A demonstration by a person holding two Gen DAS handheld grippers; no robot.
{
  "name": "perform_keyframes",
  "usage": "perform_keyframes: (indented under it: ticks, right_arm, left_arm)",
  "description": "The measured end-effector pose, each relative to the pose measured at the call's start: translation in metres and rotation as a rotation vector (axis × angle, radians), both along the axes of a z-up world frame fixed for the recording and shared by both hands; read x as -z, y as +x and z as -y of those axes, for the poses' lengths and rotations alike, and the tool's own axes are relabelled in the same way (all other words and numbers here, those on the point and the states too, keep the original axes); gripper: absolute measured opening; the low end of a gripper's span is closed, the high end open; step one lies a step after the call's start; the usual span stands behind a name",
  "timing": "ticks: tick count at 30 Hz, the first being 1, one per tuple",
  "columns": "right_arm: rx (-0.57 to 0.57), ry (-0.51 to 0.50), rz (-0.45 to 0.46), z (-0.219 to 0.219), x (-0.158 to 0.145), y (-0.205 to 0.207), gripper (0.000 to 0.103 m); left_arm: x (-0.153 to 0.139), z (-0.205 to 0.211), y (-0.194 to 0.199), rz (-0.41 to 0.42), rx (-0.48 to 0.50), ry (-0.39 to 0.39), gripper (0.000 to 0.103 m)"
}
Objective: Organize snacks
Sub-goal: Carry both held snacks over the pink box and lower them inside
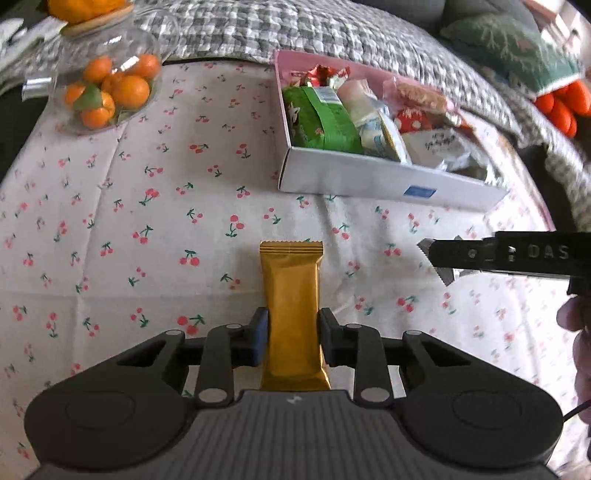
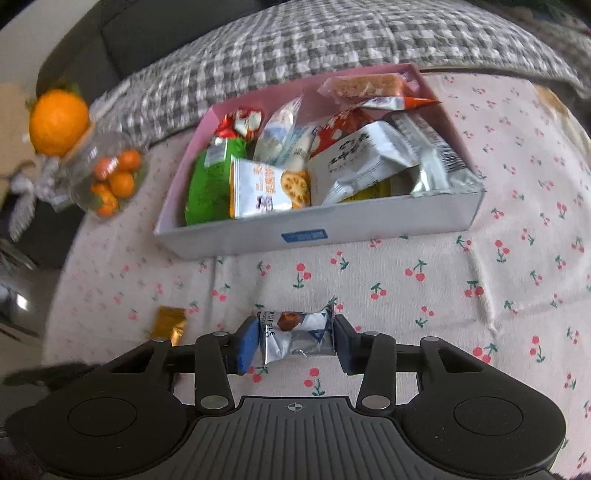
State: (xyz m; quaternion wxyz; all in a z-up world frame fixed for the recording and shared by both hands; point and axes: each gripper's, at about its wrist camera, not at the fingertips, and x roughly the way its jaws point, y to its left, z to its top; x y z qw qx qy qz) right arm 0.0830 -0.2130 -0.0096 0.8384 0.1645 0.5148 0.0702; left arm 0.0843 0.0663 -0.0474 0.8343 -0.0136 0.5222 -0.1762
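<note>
The long gold foil-wrapped bar [image 1: 291, 314] is showing a smooth, satiny metallic sheen with a crimped, serrated end. The small silver-and-blue foil truffle packet [image 2: 295, 336] is looking crinkled and glossy. The white cherry-print cotton cloth [image 1: 147, 221] covering the table is lying matt and softly creased. The shallow white-and-pink cardboard box [image 2: 258, 232] is appearing smooth and matt, its packets glinting like plastic film. The round clear glass jar [image 1: 107, 85] is shining, capped by a pale wooden lid [image 1: 96, 22]. The grey checked quilt [image 2: 258, 48] is looking puffy and textured.
</note>
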Motion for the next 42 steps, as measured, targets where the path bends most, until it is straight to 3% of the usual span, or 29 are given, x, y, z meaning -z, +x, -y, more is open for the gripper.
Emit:
perform_keyframes:
  ticks: [20, 32, 42]
  right_arm:
    - [0.266, 0.208, 0.113, 0.081, -0.048, 0.001, 0.043]
    - [0.379, 0.286, 0.143, 0.098, -0.038, 0.028, 0.043]
    - [0.395, 0.278, 0.249, 0.088, -0.03, 0.052, 0.045]
  left_arm:
    - [-0.074, 0.041, 0.022, 0.163, -0.021, -0.169, 0.026]
    - [-0.056, 0.082, 0.057, 0.181, -0.076, -0.227, 0.026]
    - [-0.04, 0.096, 0.081, 0.225, -0.119, -0.288, 0.026]
